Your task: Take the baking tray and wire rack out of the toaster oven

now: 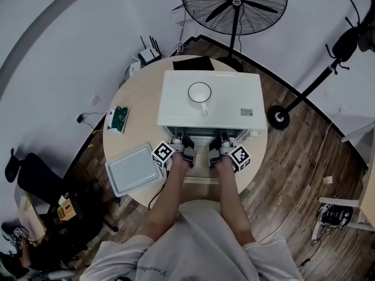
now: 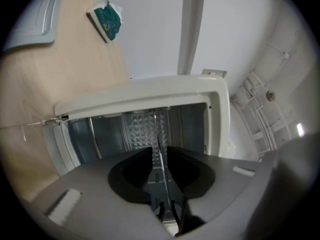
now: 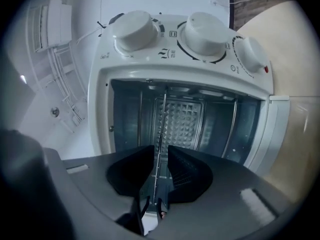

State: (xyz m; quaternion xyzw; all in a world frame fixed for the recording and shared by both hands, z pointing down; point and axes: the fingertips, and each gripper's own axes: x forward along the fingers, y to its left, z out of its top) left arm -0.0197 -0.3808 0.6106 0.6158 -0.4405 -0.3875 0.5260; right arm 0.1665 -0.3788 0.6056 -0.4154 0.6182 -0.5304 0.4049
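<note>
Toaster oven (image 1: 211, 104) on round table (image 1: 143, 104), cavity open toward both grippers, white cup (image 1: 200, 92) resting on top. Inside cavity: wire rack (image 3: 161, 129), level, front edge reaching out into the claws. Viewed edge-on from both gripper views, so appears only as a thin bright metal line against the embossed diamond-pattern back wall. Left gripper (image 2: 159, 151): jaws slightly spread, rack edge between them, narrow gap on each side, pads not clamping. Right gripper (image 3: 160, 151): same condition, jaws parted around rack edge. Baking tray (image 1: 133, 170): outside oven, flat on table near its rim, to the left of left gripper; pale grey, rectangular, rounded corners, raised rim.
</note>
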